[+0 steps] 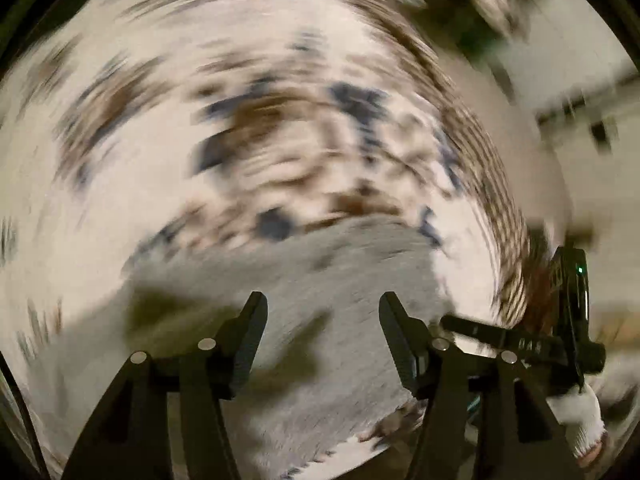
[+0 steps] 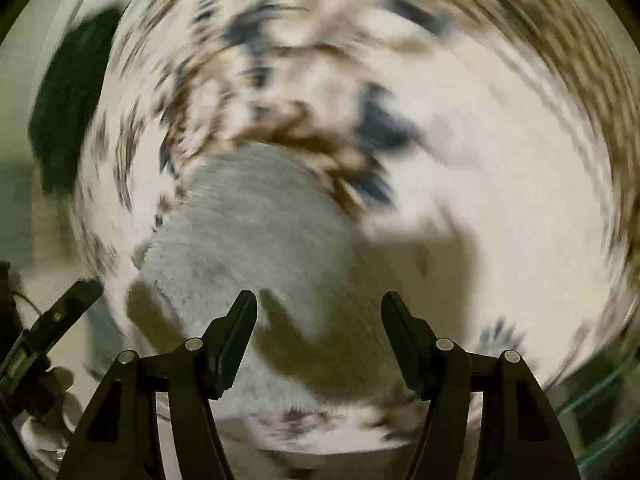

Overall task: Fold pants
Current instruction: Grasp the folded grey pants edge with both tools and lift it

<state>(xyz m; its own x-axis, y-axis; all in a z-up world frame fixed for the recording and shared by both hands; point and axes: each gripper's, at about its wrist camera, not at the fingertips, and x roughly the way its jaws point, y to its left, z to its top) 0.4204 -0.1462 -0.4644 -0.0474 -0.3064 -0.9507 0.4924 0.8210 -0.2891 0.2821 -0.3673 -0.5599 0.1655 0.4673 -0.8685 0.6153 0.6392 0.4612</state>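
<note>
Grey pants lie in a compact bundle on a white cloth with brown and blue patches. Both views are heavily motion-blurred. My left gripper is open and empty, held above the near part of the pants. My right gripper is open and empty above the pants, which spread up and left of it in the right wrist view. The right gripper also shows at the right edge of the left wrist view, held by a white-gloved hand.
The patterned cloth covers a round table with a striped brown border. A dark object stands beyond the table's left edge. The other gripper's body shows low on the left of the right wrist view.
</note>
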